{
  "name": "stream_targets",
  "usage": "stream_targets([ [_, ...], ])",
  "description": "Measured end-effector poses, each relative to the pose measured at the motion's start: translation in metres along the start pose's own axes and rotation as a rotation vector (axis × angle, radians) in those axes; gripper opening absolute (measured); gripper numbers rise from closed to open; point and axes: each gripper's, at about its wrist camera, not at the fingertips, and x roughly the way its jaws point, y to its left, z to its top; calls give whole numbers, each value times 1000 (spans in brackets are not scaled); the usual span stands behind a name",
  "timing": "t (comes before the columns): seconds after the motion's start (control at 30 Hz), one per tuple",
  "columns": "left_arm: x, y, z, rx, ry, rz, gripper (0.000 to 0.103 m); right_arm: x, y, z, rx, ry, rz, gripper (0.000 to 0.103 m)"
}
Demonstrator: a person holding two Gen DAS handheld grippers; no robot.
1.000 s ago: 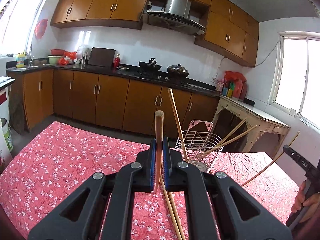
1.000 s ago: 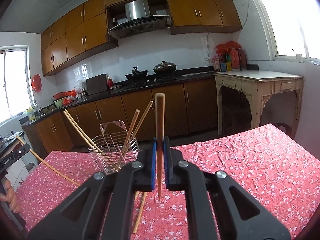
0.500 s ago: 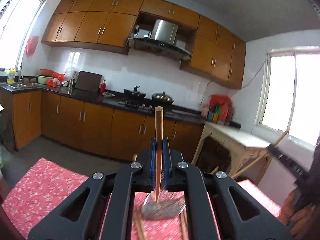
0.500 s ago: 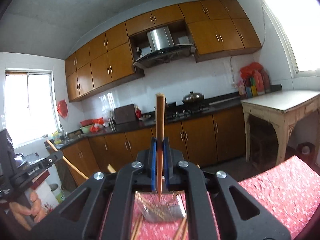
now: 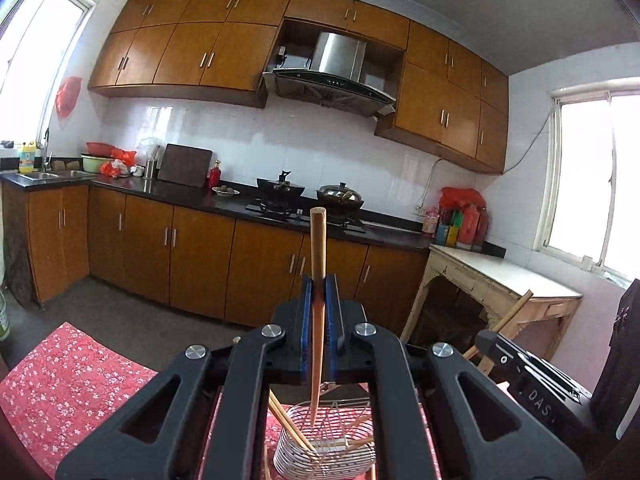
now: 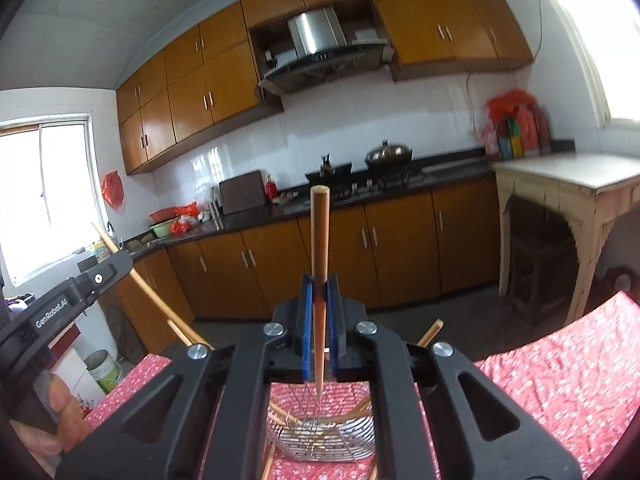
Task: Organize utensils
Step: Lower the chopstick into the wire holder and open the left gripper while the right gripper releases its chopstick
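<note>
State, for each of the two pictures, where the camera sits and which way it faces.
Left wrist view: sits on the left tool, facing the kitchen cabinets; its shut fingers hold a chopstick above the wire basket; the right tool shows.
Right wrist view: sits on the right tool, facing the same cabinets; a chopstick is gripped; the left tool and a thumb show.
Shared: basket, stove, red tablecloth.

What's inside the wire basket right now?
Several wooden chopsticks lean inside the wire basket, tips at the bottom. The gripper frames cover both of its sides, so a full count isn't possible.
</note>
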Motion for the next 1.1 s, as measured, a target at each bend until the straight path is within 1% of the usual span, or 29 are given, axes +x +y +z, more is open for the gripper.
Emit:
stream_targets([
  [0.17,15,-1,-15,-8,60,-8,7,21,-13,-16,58,84,42,8],
  [0.23,21,1,-18,-9,82,-8,7,26,-16,-21,74,109,44,8],
  [0.37,28,3,-27,5,130,-2,7,29,-21,-21,85,108,36,8],
  [0.5,34,8,-32,-11,177,0,7,29,-26,-19,110,107,10,8],
  [0.57,35,10,-35,-12,193,2,7,28,-29,-19,121,104,15,8],
  [0.83,42,14,-37,-16,237,5,7,52,-25,-32,105,198,14,8],
  [0.93,39,16,-35,-15,242,10,7,58,-28,-36,107,215,-16,13],
  [1.0,34,19,-33,-18,237,11,9,56,-30,-37,118,210,-26,16],
  [1.03,31,20,-31,-21,233,14,13,53,-31,-37,122,204,-29,22],
  [1.07,29,22,-29,-25,229,16,22,48,-32,-36,122,192,-39,26],
  [1.1,27,23,-27,-28,224,20,28,43,-32,-34,118,177,-42,27],
])
